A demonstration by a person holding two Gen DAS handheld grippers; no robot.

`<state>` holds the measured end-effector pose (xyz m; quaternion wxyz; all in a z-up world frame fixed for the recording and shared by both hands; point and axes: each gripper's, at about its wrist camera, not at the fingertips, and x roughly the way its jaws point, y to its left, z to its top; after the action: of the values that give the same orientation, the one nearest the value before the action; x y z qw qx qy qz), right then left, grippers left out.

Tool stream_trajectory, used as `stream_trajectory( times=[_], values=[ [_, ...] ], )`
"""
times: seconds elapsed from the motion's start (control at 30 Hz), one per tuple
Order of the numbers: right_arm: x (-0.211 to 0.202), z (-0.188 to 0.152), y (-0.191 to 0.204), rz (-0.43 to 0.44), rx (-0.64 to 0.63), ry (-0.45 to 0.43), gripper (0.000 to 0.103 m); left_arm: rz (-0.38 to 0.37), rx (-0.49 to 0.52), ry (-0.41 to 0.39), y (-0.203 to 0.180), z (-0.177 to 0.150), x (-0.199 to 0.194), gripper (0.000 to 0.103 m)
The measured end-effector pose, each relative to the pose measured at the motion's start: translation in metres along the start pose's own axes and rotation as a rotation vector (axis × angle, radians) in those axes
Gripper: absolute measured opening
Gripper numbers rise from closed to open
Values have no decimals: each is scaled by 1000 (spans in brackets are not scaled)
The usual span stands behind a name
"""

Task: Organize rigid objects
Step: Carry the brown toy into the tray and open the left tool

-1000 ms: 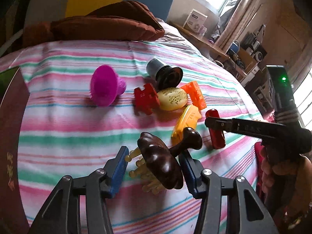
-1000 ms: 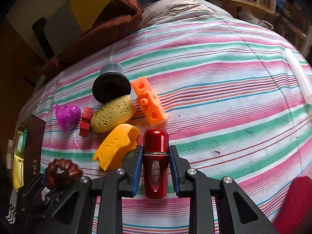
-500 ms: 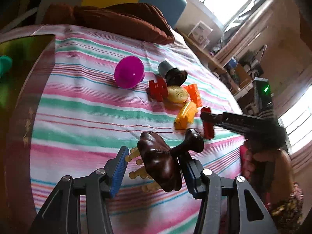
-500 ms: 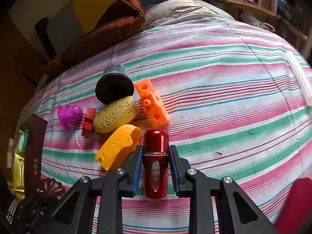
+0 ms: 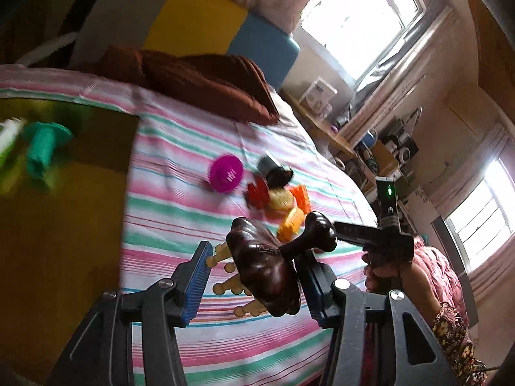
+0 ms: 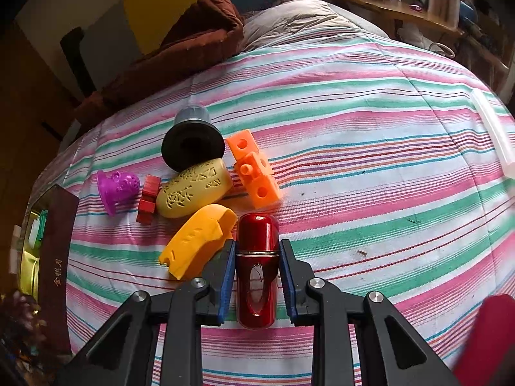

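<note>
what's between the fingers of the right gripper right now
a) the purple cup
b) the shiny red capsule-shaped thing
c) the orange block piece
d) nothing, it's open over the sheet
b: in the right wrist view the right gripper has its blue pads closed against both sides of the shiny red capsule, which lies on the striped sheet beside the yellow piece.

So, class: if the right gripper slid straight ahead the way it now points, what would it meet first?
The right gripper is shut on the red capsule, pointing down toward the striped bedspread. Going straight on, it would probably meet the orange block piece first; the yellow curved piece lies just left of that line, though depth is uncertain.
</note>
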<state>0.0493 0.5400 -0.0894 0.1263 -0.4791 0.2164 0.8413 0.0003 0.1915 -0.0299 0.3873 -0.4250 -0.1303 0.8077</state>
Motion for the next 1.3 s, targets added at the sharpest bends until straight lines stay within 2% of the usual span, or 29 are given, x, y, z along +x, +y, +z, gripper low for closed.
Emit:
stream_trajectory(
  times=[0.17, 0.37, 0.6, 0.8, 1.13, 1.3],
  values=[
    [-4, 0, 7, 7, -11, -22, 27, 83, -16, -61, 32, 8, -32, 53],
    [-7, 2, 14, 24, -25, -50, 27, 207, -102, -95, 91, 22, -59, 53],
    [-8, 3, 17, 38, -32, -73, 27, 347, -205, -88, 158, 27, -77, 53],
    [-11, 4, 19, 46, -41, -100, 27, 425, -310, -66, 202, 32, -84, 53],
    [-11, 4, 23, 43, -63, -113, 27, 509, -305, -63, 226, 47, -77, 53],
    [-10, 4, 22, 46, -60, -113, 27, 521, -321, -64, 231, 45, -78, 53]
  ],
)
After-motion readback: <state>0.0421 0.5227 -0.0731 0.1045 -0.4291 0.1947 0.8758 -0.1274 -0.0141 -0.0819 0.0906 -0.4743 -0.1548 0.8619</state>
